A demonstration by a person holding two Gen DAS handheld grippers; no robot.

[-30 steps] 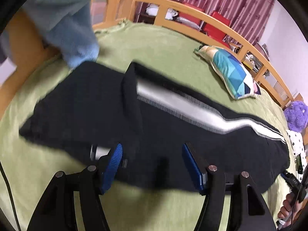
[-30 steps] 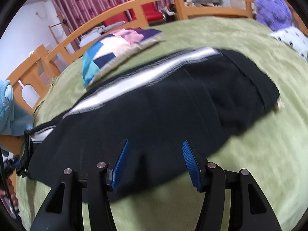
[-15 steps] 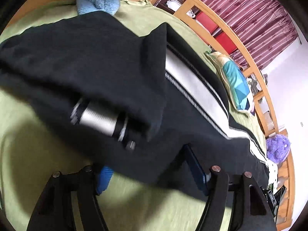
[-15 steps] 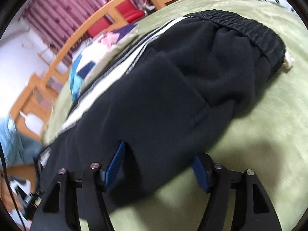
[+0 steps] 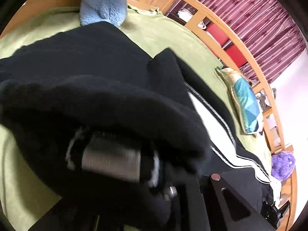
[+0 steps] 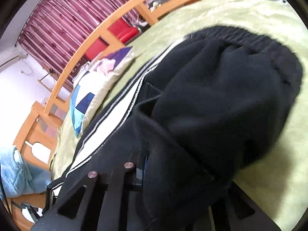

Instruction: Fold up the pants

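L view only: purple plush [image 5: 282, 166]. R view only: elastic waistband [image 6: 248, 33]. 1 black pants [image 5: 92, 73], 1 patchwork pillow [image 6: 94, 88], on green bed [image 6: 240, 9]. Left tool [image 5: 179, 198], right tool [image 6: 184, 188] buried in bunched cloth; jaw gap, grip: can't tell.

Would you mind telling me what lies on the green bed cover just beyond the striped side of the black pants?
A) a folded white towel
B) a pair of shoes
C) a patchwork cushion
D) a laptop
C: a patchwork cushion in blue, teal and cream lies on the green bed cover past the black pants and their white side stripe.
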